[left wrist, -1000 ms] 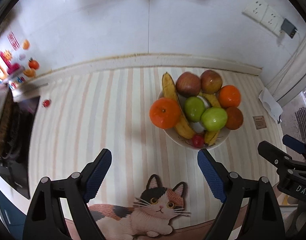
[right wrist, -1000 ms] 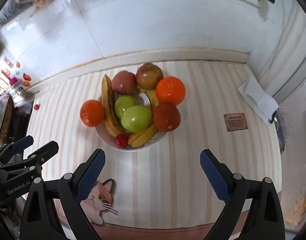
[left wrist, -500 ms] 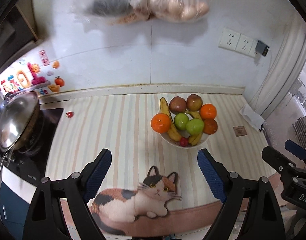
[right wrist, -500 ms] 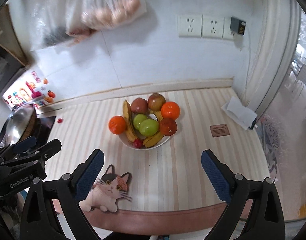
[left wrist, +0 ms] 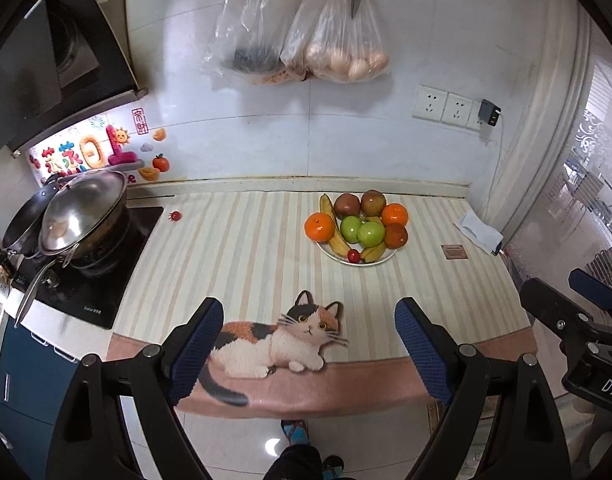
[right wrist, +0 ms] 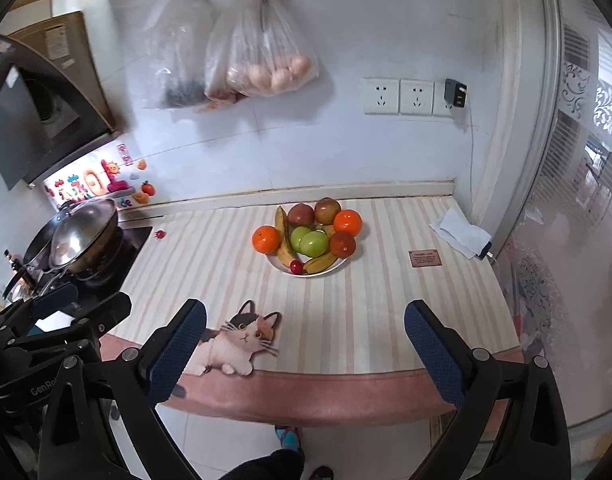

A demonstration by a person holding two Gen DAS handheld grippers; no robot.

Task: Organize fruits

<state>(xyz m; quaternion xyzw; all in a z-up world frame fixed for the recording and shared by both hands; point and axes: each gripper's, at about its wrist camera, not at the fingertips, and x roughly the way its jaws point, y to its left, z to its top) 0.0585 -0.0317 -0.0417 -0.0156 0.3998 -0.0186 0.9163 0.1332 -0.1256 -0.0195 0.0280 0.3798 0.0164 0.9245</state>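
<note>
A white plate (left wrist: 389, 257) (right wrist: 339, 268) on the striped counter holds oranges (left wrist: 319, 226) (right wrist: 347, 222), green apples (left wrist: 371, 233) (right wrist: 314, 243), reddish apples (left wrist: 347, 205), bananas (left wrist: 338, 238) (right wrist: 321, 263) and a small red fruit (left wrist: 353, 256). One orange (right wrist: 266, 239) sits at the plate's left edge. My left gripper (left wrist: 308, 344) hangs open and empty over the counter's front edge, far from the plate. My right gripper (right wrist: 306, 344) is also empty, its jaws still opening. Each gripper shows at the side of the other's view.
A stove with a lidded wok (left wrist: 80, 214) (right wrist: 82, 232) stands at the left. A small red item (left wrist: 175, 215) lies near it. A folded white cloth (left wrist: 479, 232) (right wrist: 460, 232) and a brown card (right wrist: 425, 258) lie at the right. Bags (left wrist: 338, 40) hang on the wall. The person's foot (left wrist: 296, 432) shows below.
Both grippers have pulled back and up from the plate; it went from close and large to far and small. The counter's front edge, stove and wall bags came into view.
</note>
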